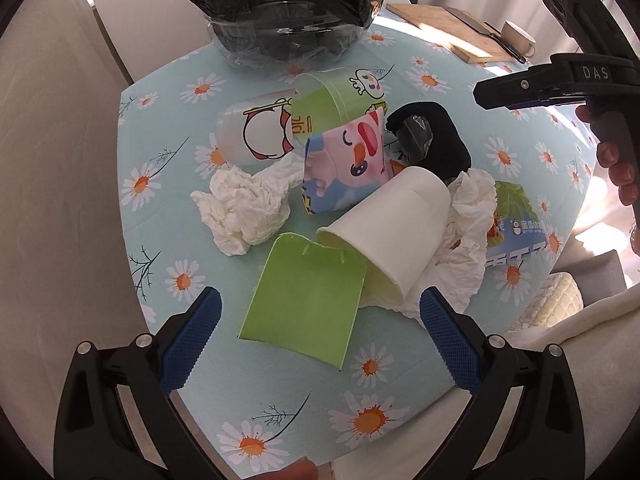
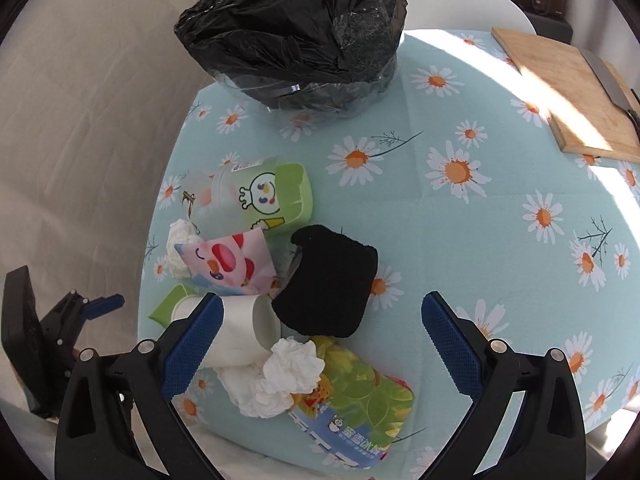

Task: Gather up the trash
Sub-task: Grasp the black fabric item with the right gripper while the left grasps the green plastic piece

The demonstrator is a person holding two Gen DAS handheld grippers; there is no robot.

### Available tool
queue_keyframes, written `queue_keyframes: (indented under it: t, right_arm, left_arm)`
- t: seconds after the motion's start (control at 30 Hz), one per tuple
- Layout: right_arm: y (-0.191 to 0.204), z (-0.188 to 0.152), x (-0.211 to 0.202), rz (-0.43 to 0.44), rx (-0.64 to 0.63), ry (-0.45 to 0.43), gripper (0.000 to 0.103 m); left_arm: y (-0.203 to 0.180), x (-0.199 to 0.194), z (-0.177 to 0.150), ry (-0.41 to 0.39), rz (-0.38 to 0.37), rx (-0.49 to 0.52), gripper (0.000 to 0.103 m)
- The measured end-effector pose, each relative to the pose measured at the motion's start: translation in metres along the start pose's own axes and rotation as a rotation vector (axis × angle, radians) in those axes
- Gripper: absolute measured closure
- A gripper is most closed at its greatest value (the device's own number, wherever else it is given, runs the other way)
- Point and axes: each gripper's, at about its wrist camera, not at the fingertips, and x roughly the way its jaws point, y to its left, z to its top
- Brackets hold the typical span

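Trash pile (image 1: 340, 184) partly overlapping, black bag's (image 2: 296, 28) inside hidden, left gripper (image 1: 320, 340) apart, right gripper (image 2: 322, 338) apart

Daisy-print tablecloth (image 2: 460, 240) in bright sunlight; cream sofa (image 1: 560, 344) beside; pale wall (image 2: 88, 100)

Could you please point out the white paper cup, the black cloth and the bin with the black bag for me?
white paper cup (image 1: 394, 222): left wrist view, on its side wall.
black cloth (image 2: 330, 280): right wrist view, on its top surface.
bin with the black bag (image 2: 296, 28): right wrist view, on the crumpled bag.
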Motion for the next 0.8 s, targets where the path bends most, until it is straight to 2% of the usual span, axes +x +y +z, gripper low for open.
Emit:
queue_keyframes:
  t: [0.17, 0.33, 0.5, 0.67, 0.7, 0.73, 0.77, 0.8]
  right_arm:
    - [-0.005, 0.005, 0.021, -0.013, 0.057, 0.029, 0.009]
    - [-0.006, 0.008, 0.045, -0.016, 0.090, 0.060, 0.009]
    - [-0.008, 0.009, 0.068, -0.056, 0.082, 0.090, 0.009]
    - [-0.015, 0.008, 0.087, -0.074, 0.098, 0.114, 0.009]
    - [-0.015, 0.008, 0.089, -0.064, 0.098, 0.115, 0.012]
    - [-0.015, 0.008, 0.090, -0.033, 0.104, 0.114, 0.030]
    - [-0.015, 0.009, 0.089, -0.004, 0.107, 0.104, 0.038]
    - [-0.014, 0.010, 0.088, -0.007, 0.100, 0.096, 0.042]
  left_arm:
    - [0.009, 0.026, 0.001, 0.039, -0.029, 0.058, 0.006]
    - [0.011, 0.043, -0.002, 0.070, -0.026, 0.130, 0.006]
    - [0.008, 0.052, -0.008, 0.078, -0.052, 0.210, 0.006]
    - [0.007, 0.062, -0.009, 0.071, -0.063, 0.228, 0.008]
    - [0.006, 0.063, -0.010, 0.065, -0.073, 0.236, 0.013]
    - [0.005, 0.063, -0.011, 0.056, -0.063, 0.250, 0.035]
    - [0.005, 0.062, -0.011, 0.046, -0.038, 0.255, 0.036]
    - [0.007, 0.063, -0.010, 0.053, -0.048, 0.248, 0.036]
